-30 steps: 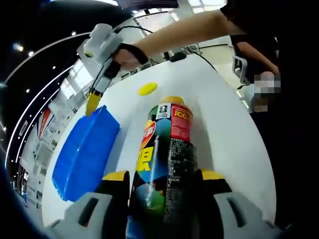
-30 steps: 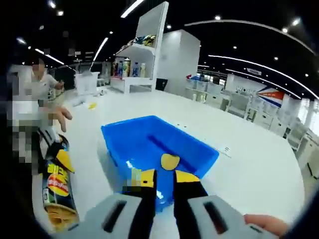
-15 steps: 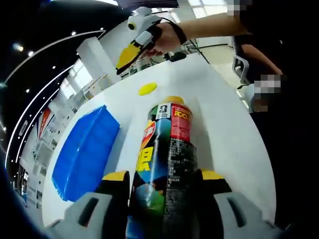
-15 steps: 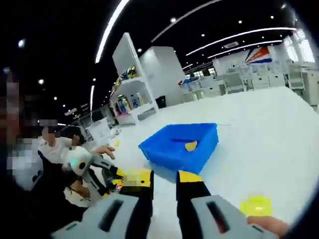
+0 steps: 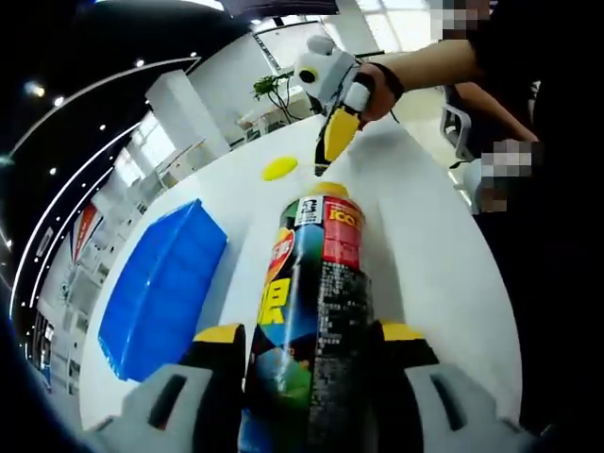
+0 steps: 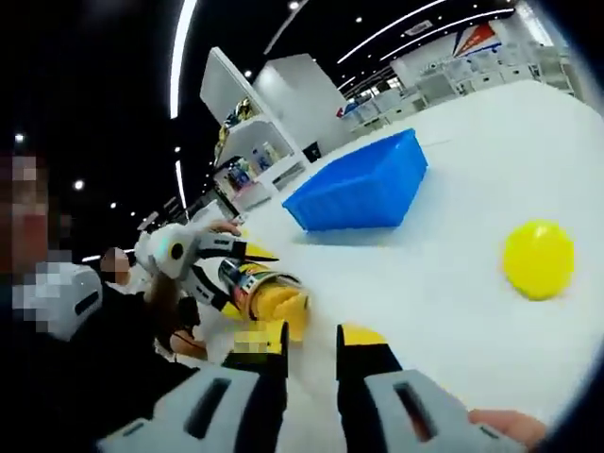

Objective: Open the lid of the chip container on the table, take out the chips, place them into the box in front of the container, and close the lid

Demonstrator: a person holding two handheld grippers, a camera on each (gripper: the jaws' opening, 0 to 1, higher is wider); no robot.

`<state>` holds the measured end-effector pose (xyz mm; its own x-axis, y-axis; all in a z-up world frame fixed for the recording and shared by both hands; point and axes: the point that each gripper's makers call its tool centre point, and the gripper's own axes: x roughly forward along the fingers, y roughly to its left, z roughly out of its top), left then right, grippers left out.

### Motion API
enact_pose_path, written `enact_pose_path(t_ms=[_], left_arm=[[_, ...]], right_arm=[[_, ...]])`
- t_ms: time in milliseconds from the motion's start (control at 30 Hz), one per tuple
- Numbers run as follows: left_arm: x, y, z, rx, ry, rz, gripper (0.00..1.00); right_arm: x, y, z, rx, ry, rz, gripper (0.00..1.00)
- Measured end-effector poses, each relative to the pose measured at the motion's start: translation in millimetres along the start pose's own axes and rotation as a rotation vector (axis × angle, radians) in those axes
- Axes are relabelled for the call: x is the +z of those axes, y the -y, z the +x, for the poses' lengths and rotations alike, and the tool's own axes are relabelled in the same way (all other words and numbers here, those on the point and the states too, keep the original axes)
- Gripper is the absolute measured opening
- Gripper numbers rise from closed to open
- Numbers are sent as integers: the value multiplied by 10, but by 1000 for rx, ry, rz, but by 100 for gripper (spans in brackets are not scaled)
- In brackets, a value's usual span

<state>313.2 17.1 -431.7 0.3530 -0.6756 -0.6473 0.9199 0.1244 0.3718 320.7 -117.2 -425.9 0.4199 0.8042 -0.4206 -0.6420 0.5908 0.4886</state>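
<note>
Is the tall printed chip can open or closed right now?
Open. Its yellow round lid lies apart on the white table, and chips show at the chip can mouth.

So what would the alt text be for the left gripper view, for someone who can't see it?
The left hand-held gripper clamps a tall chip container lying on a white table, its open end pointing away. The right hand-held gripper reaches down toward that open end; a yellow lid lies beyond and a blue box sits to the left.
</note>
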Motion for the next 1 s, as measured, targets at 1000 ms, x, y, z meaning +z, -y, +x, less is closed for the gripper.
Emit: enact_pose_path(t_ms=[1000], left_arm=[[6,19,6,-17,20,10,55]], right_arm=[[-7,-58,18,74,-30,185,1]])
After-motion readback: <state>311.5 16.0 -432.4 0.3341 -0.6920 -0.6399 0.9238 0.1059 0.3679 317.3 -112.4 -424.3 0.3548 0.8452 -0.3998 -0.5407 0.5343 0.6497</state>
